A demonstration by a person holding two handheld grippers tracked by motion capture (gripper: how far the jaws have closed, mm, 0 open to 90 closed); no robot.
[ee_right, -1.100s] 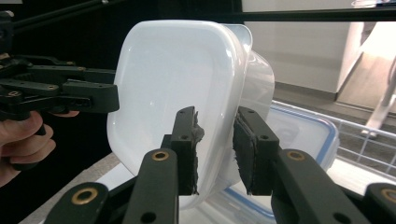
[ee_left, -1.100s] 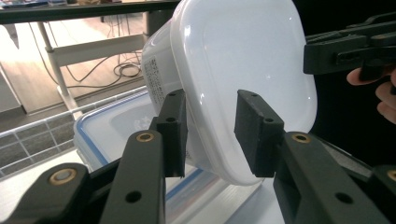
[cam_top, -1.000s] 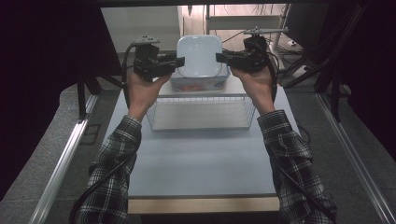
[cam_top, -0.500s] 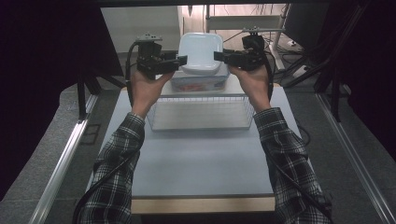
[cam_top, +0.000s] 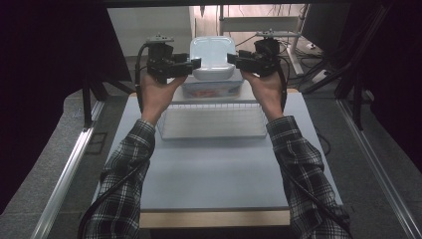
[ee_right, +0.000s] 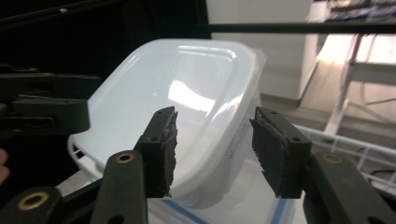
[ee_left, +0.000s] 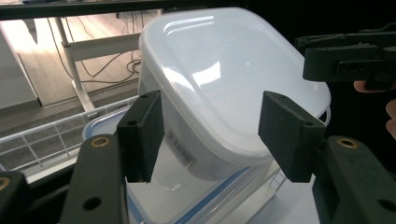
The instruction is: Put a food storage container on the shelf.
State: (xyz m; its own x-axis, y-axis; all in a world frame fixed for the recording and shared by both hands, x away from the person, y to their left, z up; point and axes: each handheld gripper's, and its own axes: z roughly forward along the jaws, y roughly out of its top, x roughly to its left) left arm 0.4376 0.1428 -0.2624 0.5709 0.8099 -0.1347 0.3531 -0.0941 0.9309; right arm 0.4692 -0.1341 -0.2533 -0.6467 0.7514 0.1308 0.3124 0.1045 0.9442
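A white translucent plastic tub, upside down, hangs tilted between my two grippers above a clear box with a blue rim. My left gripper meets the tub's left side and my right gripper its right side. In the left gripper view the jaws stand wide apart around a corner of the tub. The right gripper view shows the same: open jaws astride the tub's edge. I cannot tell whether the pads touch its walls.
A white wire basket stands on the pale blue table, in front of the blue-rimmed box. Dark curtains flank both sides. Metal frame legs and cables lie behind the table. The near half of the table is bare.
Both grippers have risen and moved slightly away from me, carrying the white tub higher above the blue-rimmed box.
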